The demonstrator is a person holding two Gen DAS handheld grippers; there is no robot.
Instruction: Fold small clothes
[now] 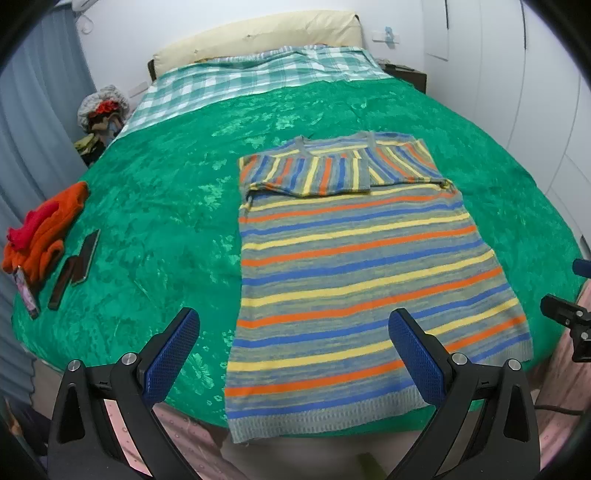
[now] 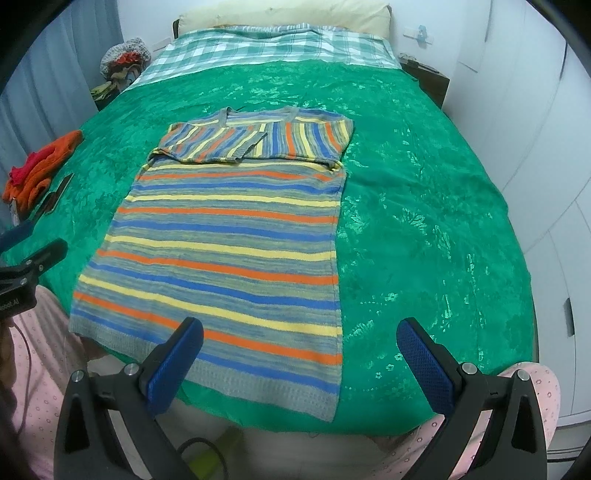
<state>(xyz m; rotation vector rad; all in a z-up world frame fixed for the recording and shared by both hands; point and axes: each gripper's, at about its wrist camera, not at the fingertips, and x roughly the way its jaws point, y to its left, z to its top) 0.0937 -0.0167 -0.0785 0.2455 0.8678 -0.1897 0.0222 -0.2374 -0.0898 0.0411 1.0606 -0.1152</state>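
Lying flat on the green bedspread (image 1: 166,206), the striped sweater (image 1: 354,266) is the landmark here: its hem hangs just over the near edge of the bed, its neckline points toward the checked sheet (image 1: 236,81) and the cream headboard cushion (image 1: 258,33) beyond. Both sleeves are already folded inward across the chest, overlapping just below the collar, which narrows the garment to a plain rectangle, a sensible shape for a bottom-to-top fold.

The left gripper (image 1: 291,354) hovers above the sweater's hem, its jaws spread wide and empty; one blue pad hangs over the bedspread just left of the sweater, the other over the hem's right part. The right gripper (image 2: 299,358) also stands wide and empty, straddling the sweater's right hem corner. That pairing suggests the hem is the next thing to be pinched and carried up toward the sleeves.

Well to the left of the sweater lies an orange and red garment (image 1: 44,229), with a few dark flat objects (image 1: 75,266) beside it, probably kept aside so the folding area stays clear.
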